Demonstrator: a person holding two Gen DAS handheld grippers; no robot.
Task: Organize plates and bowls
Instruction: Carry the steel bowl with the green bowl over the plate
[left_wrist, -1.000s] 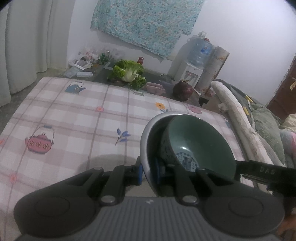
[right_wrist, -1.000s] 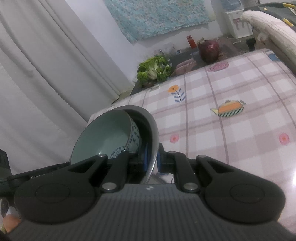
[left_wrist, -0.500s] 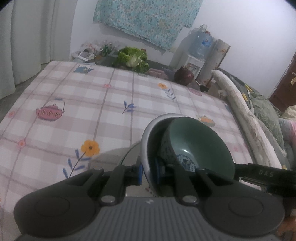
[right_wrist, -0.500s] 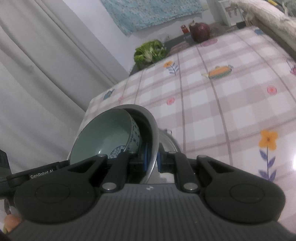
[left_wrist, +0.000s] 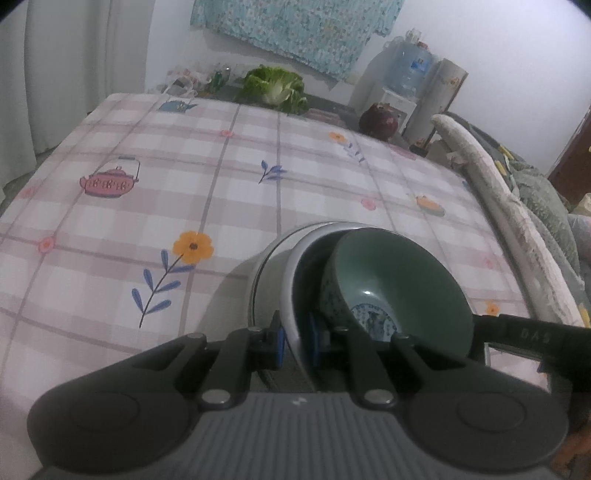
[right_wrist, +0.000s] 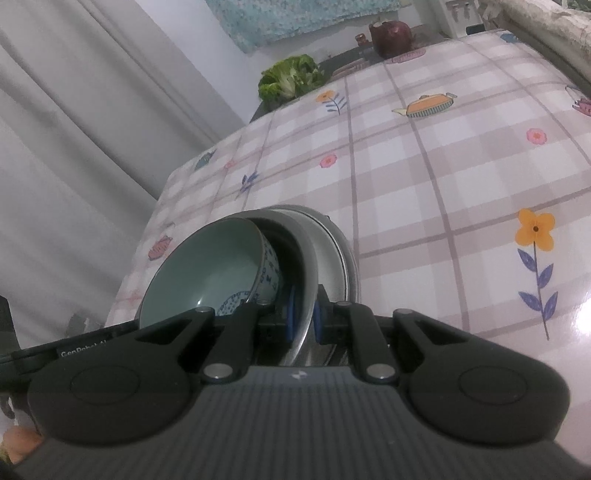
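Note:
A green bowl with a blue pattern (left_wrist: 399, 280) sits inside a grey plate (left_wrist: 291, 280). My left gripper (left_wrist: 295, 339) is shut on the plate's rim at one side. My right gripper (right_wrist: 303, 317) is shut on the plate's rim (right_wrist: 306, 254) at the opposite side, with the green bowl (right_wrist: 214, 266) to its left. A second plate (left_wrist: 266, 273) lies just under the held one on the checked tablecloth (left_wrist: 147, 206); it also shows in the right wrist view (right_wrist: 343, 254). Whether the two plates touch is unclear.
A cabbage (left_wrist: 275, 86) and a dark red round object (left_wrist: 378, 122) sit beyond the table's far edge. A water dispenser (left_wrist: 406, 77) stands by the wall. Curtains (right_wrist: 74, 129) hang at the left. A couch with blankets (left_wrist: 517, 206) runs along the right.
Both grippers have carried the plate and bowl down toward the tablecloth. A second plate has come into view right beneath the held plate. Both grips are unchanged.

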